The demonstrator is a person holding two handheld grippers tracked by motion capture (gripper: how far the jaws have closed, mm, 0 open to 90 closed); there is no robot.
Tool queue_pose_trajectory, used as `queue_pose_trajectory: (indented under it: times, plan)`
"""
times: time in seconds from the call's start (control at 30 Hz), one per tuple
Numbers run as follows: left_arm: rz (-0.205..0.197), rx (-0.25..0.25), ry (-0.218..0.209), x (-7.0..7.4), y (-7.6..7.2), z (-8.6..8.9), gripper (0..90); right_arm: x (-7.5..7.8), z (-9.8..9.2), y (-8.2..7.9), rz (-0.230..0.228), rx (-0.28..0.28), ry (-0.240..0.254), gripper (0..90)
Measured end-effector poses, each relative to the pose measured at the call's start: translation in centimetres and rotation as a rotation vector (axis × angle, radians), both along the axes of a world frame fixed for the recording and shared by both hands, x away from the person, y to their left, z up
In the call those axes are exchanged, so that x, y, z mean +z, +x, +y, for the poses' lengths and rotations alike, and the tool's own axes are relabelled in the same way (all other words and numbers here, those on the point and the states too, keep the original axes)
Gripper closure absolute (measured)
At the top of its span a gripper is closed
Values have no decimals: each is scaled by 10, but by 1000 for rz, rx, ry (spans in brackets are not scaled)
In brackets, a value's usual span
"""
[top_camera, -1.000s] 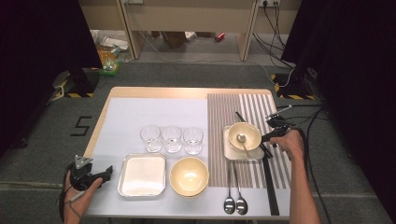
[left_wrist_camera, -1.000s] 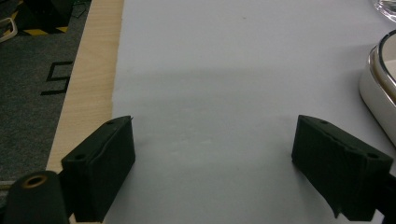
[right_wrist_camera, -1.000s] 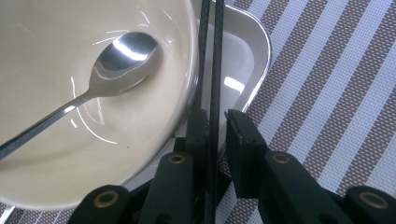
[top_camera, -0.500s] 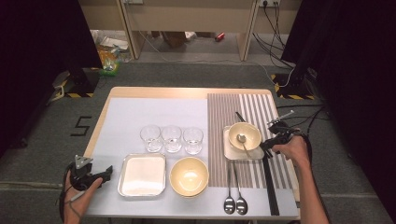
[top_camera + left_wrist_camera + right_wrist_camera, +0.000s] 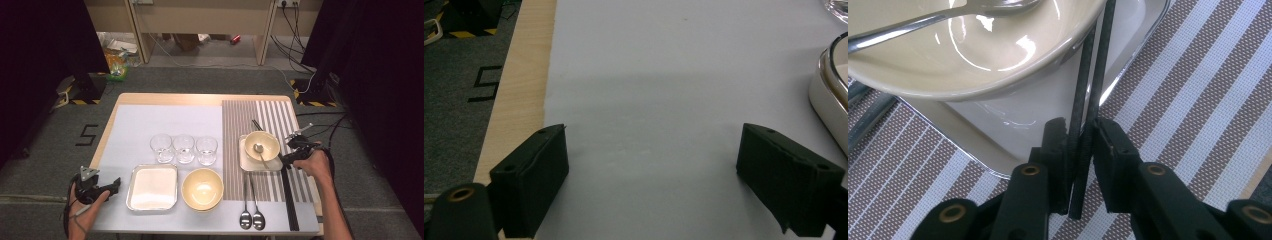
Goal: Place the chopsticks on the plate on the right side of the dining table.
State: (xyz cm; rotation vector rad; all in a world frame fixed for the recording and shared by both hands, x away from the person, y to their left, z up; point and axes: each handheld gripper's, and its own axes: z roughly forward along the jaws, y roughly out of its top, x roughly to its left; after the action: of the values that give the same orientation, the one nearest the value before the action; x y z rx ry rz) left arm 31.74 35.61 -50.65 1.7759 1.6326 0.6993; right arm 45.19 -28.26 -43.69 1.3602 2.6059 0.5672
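Note:
My right gripper [image 5: 1080,131] has just been closing and is shut on a pair of thin black chopsticks [image 5: 1090,75]. The sticks run forward past the rim of a cream bowl [image 5: 973,55] with a spoon [image 5: 948,17] in it, on a small metal tray [image 5: 1013,125]. From above, the right gripper [image 5: 287,156] is at the right edge of that tray [image 5: 246,161], and the chopsticks' far tips [image 5: 257,124] stick out behind the bowl [image 5: 267,141]. My left gripper [image 5: 111,186] rests open at the table's front left corner, with bare mat between its jaws [image 5: 654,185].
Three glasses [image 5: 184,148] stand mid-table. In front of them are a rectangular metal tray [image 5: 152,187] and a larger cream bowl [image 5: 202,187]. Two spoons [image 5: 251,212] and a long black strip [image 5: 288,200] lie on the striped mat. The tray's edge [image 5: 826,95] is right of the left gripper.
The right hand has shifted slightly beside the small tray. The left gripper has stayed where it was.

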Motion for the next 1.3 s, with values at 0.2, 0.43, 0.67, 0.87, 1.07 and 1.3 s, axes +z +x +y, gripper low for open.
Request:
queue_pose_trajectory:
  times: [0.2,0.43,0.67,0.87,1.07,1.3]
  plan:
    - [0,1,-1,0,0,0,123,0,-3,4,-1,15,4,777]
    - [-1,2,2,0,0,0,123,0,-7,12,-9,56,-7,786]
    - [0,2,0,0,0,0,123,0,-7,24,-12,97,-12,787]
    - [0,2,0,0,0,0,123,0,-2,30,-6,115,-24,787]
    - [0,2,0,0,0,0,123,2,2,35,-4,130,-36,786]
    - [0,2,0,0,0,0,123,2,3,37,-2,128,-32,785]
